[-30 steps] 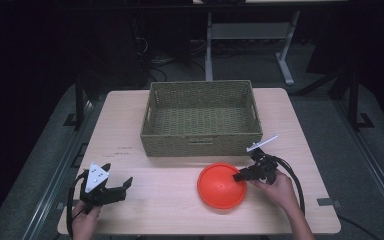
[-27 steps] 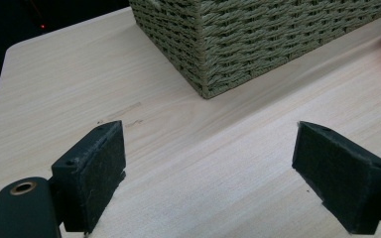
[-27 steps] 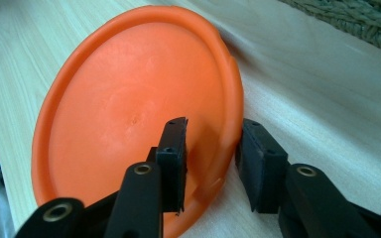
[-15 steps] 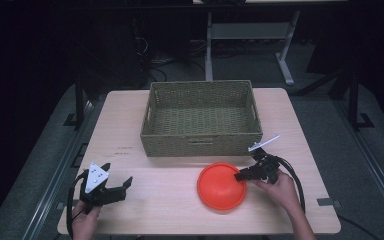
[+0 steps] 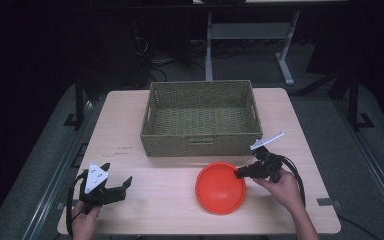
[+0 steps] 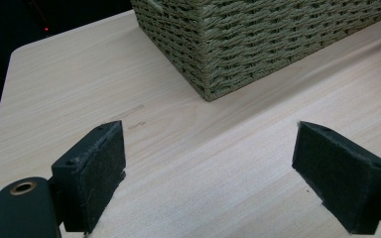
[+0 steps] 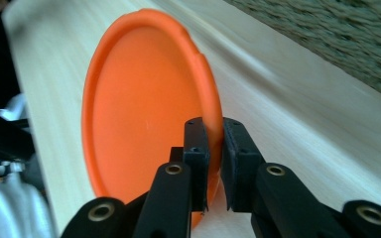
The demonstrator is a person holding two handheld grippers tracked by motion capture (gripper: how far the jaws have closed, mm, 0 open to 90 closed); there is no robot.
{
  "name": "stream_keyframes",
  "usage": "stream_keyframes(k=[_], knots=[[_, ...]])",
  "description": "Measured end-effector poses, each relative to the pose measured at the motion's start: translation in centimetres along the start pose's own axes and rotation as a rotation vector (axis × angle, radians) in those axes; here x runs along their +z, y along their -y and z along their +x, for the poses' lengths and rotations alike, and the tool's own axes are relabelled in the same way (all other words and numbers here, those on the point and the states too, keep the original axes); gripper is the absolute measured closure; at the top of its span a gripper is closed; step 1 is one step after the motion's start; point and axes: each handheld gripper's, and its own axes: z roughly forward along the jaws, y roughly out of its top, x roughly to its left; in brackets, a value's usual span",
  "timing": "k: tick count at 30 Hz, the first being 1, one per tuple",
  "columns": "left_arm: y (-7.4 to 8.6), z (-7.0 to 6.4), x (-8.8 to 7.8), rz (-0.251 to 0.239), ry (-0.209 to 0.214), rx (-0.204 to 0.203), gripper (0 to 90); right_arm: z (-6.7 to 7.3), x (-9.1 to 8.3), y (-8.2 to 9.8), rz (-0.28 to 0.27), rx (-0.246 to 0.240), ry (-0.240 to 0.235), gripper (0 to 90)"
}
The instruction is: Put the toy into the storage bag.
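While the right gripper (image 7: 212, 148) pinches the orange plate (image 5: 219, 188) by its rim, it sits near the basket (image 5: 198, 120).
It looks light and stiff (maybe slippery); the left gripper (image 6: 213, 173) is spread wide.

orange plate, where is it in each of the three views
High view: the orange plate lies on the table's near right part, in front of the wicker basket, its right rim in the right tongs.
Left gripper view: not in it; the basket's corner sits top centre.
Right gripper view: the plate is centre-left, rim pinched between the jaws.
Shared landmark: the basket.
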Motion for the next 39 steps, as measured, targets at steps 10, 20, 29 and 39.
stream_keyframes(k=[10,20,29,39], knots=[[0.0,0.0,0.0,0.0,-0.003,0.0,12.8,1.7,-2.1,-1.0,-0.033,-0.033,0.014,82.0],[0.0,0.1,-0.1,0.008,-0.004,-0.001,12.8,3.3,-4.6,-3.0,-0.059,-0.078,0.041,82.0],[0.1,0.1,-0.2,0.007,-0.01,-0.006,12.8,3.9,-6.5,-4.4,-0.064,-0.089,0.077,82.0],[0.1,0.1,-0.2,0.006,-0.009,-0.004,12.8,4.5,-9.2,-6.8,-0.076,-0.094,0.126,81.9]])
